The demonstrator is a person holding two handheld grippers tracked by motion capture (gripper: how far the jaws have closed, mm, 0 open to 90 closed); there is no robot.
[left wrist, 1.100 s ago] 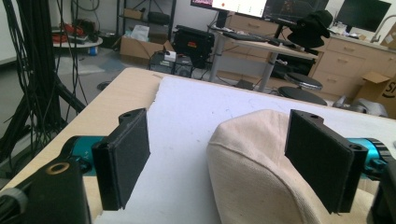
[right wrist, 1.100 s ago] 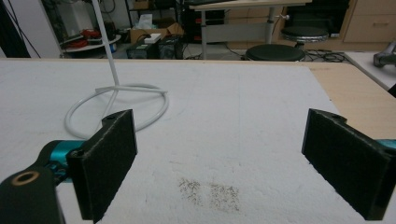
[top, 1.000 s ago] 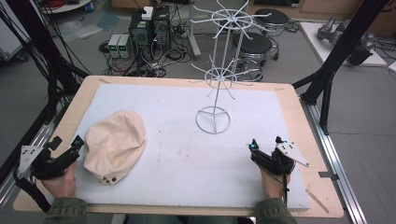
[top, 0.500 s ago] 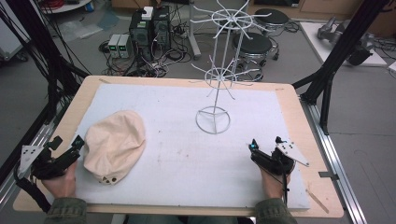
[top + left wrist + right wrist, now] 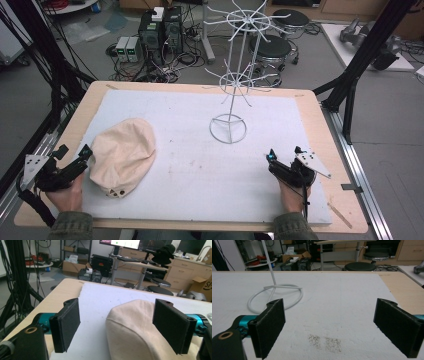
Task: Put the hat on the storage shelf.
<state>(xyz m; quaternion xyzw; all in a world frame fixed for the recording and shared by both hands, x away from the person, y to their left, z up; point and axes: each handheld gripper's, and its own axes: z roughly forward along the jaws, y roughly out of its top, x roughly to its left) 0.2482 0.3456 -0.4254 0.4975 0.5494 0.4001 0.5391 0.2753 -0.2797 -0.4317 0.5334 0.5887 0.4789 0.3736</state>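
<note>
A cream cloth cap [image 5: 122,155] lies on the white mat at the left, its crown up. My left gripper [image 5: 75,159] rests just left of it, open; in the left gripper view the cap [image 5: 135,330] bulges up between the wide-apart jaws, nearer the right one. A white wire display stand [image 5: 234,85] with a ring base [image 5: 228,129] rises from the mat's middle. My right gripper [image 5: 285,159] sits near the front right of the mat, open with nothing between its jaws. In the right gripper view the ring base [image 5: 275,297] lies ahead and to the left.
The white mat [image 5: 200,165] covers a wooden table [image 5: 325,130]. Black frame legs [image 5: 360,65] stand at the table's right and left. Stools, computers and cables crowd the floor behind. A brownish stain [image 5: 325,341] marks the mat before the right gripper.
</note>
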